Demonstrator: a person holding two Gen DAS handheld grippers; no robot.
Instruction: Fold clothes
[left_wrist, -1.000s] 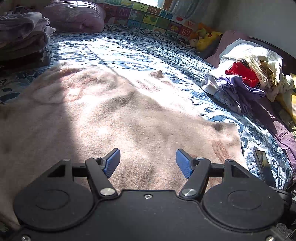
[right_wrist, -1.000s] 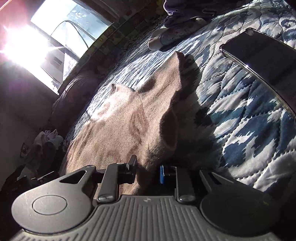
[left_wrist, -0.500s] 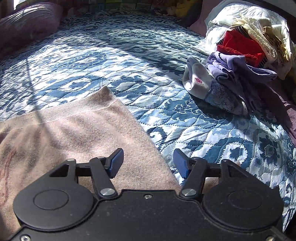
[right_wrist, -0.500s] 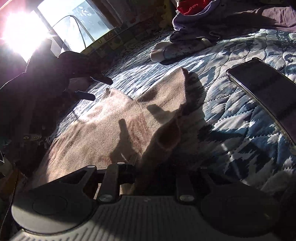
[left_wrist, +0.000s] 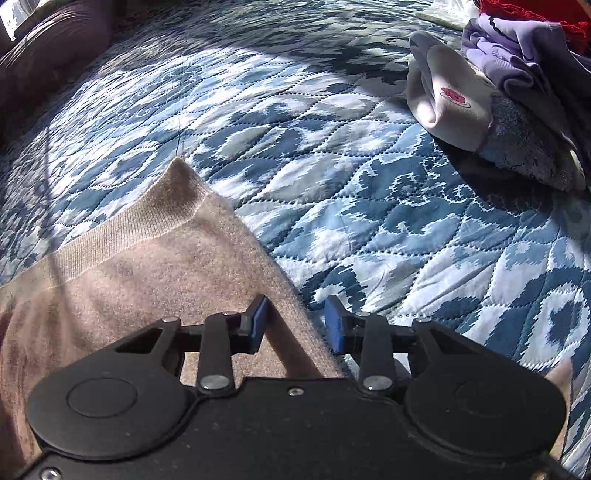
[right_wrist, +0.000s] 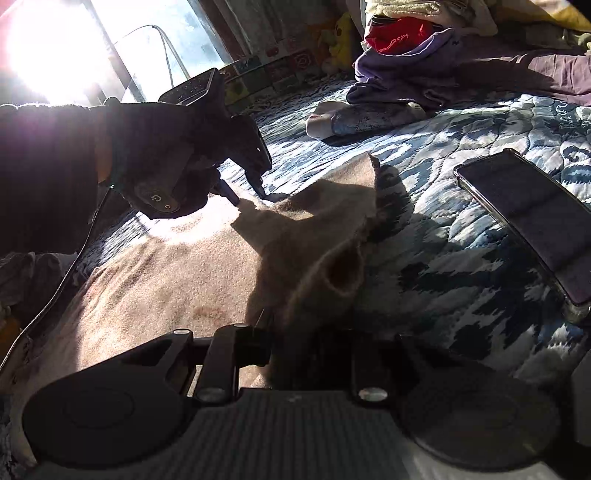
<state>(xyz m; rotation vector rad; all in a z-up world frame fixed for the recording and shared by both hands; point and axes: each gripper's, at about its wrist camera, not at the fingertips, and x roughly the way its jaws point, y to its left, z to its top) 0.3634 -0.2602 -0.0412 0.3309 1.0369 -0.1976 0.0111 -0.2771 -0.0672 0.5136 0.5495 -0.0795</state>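
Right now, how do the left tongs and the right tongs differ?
The left tongs are open over the edge of the beige sweater; the right tongs are shut on it. Cloth at the left tongs lies flat; at the right tongs it rises in a ridge. Both work the same sweater.

A big bed has a blue and white quilt (left_wrist: 332, 155). Bright sun comes in a window (right_wrist: 55, 48) at 11 o'clock. A dark cushion (left_wrist: 48, 66) sits at 10 o'clock.
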